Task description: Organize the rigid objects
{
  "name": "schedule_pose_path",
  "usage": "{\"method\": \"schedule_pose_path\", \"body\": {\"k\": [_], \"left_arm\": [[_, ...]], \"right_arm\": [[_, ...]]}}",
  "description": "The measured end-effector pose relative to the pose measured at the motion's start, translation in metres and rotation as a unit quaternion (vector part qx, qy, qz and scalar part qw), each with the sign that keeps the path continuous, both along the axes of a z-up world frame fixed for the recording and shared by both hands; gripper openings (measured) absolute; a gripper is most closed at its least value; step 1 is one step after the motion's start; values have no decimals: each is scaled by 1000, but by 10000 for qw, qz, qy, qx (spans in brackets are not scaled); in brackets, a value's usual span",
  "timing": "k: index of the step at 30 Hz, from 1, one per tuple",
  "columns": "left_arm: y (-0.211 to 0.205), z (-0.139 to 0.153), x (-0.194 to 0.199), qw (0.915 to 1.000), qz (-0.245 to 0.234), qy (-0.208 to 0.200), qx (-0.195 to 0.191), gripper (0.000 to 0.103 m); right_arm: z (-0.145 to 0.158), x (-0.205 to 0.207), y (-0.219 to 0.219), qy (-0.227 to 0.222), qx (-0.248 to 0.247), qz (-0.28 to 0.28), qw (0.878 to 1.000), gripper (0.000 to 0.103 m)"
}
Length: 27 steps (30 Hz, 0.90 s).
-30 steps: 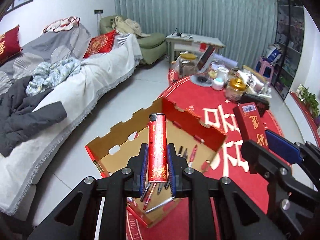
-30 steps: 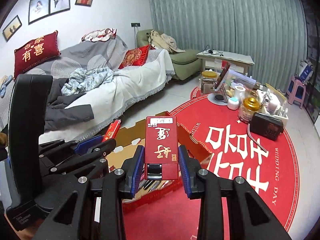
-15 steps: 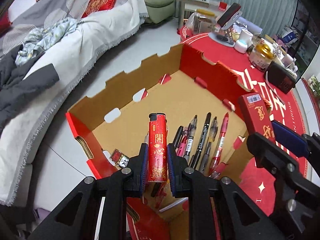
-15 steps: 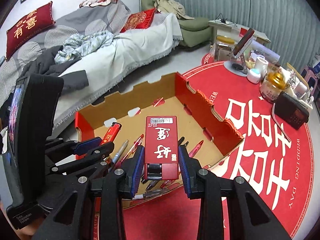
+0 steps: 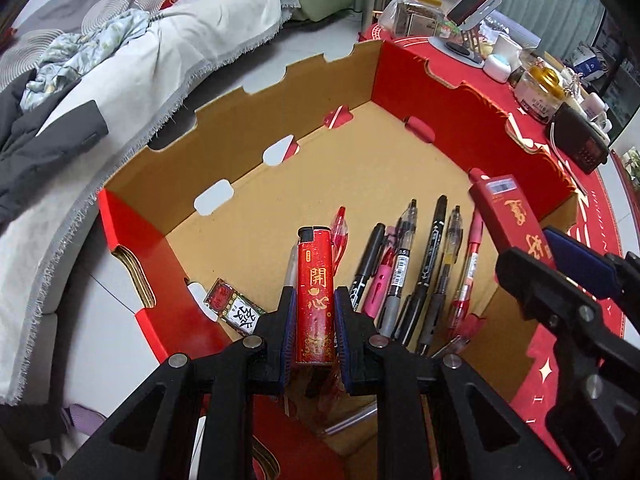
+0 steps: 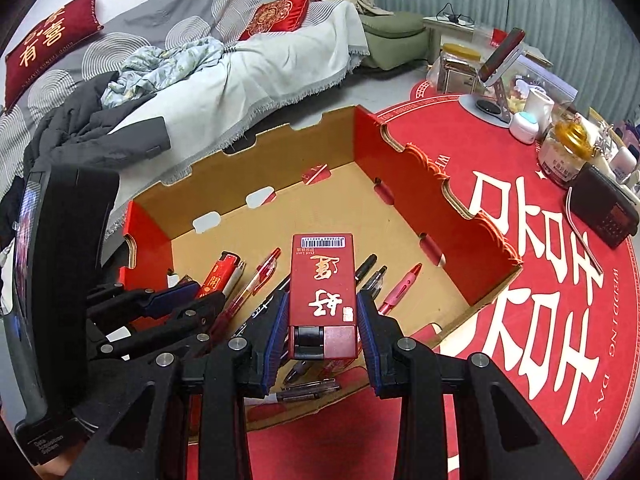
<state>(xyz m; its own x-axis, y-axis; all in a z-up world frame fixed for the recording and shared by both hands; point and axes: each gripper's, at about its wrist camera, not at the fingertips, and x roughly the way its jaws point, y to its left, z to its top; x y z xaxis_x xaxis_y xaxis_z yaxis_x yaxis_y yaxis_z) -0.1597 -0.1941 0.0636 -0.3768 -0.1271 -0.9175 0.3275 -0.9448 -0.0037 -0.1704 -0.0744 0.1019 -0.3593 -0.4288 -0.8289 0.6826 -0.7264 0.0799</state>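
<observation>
My left gripper (image 5: 315, 312) is shut on a slim red lighter (image 5: 315, 296) with gold characters, held low over the near left part of an open red-and-brown cardboard box (image 5: 248, 148). My right gripper (image 6: 322, 320) is shut on a wider red lighter (image 6: 323, 280) with a barcode label, held over the box's near side (image 6: 476, 228); it also shows in the left wrist view (image 5: 512, 220). Several pens (image 5: 420, 264) lie side by side on the box floor. A small red packet (image 5: 234, 308) lies in the near left corner.
The box stands on a round red cloth (image 6: 520, 280) with white characters. At the far right are a black radio (image 6: 604, 208), a gold-lidded jar (image 6: 564, 152), a phone stand (image 6: 496, 76) and cups. A covered sofa (image 6: 200, 64) with clothes runs along the left.
Both grippers have come down and forward over the box with their lighters. The box and pens now look much closer and larger.
</observation>
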Motion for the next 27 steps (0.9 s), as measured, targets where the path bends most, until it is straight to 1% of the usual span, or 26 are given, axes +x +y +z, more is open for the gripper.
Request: {"method": "schedule_pose_path", "body": {"k": [6,8,9,10,11,12,13,14,15,18,24,27], "left_arm": [[2,-5,-1,9999,-95,-51,25,20],[4,-6,-1,9999,-139,-71,29,25],[5,-6,-1,9998,-167,-64,13,31],[7,-5,-1,9998,-212,-62,-19,37],[10,-5,0,9996,-281,-51,-45,42],[13,-3,0,9994,-335,-28,-72,56],[14,-2,1,9994,-344,-2,-105,72],[15,-1,2,9994,-315,36,-151,77],[15,0,2,9994,-298,62,-171,80],[13,0,4,9995,-246,78,-194,80],[9,1,6,9996,-236,137,26,80],[9,1,7,9994,-245,189,133,83]], "right_arm": [[-5,-3,1,-102,12,-35,9999,36],[-4,-4,2,-104,-4,-71,9999,36],[-3,-5,4,-120,-40,-99,9999,37],[-2,-6,6,-113,-66,-143,9998,47],[1,-6,8,-68,-107,-171,9998,64],[3,-5,9,-15,-136,-188,9997,68],[4,-4,10,21,-150,-189,9997,68],[5,-4,11,37,-148,-189,9997,68],[6,-4,12,44,-154,-194,9997,68],[7,-5,15,52,-163,-249,9995,68],[6,-6,18,51,-170,-271,9995,68],[7,-5,18,54,-187,-253,9995,68]]}}
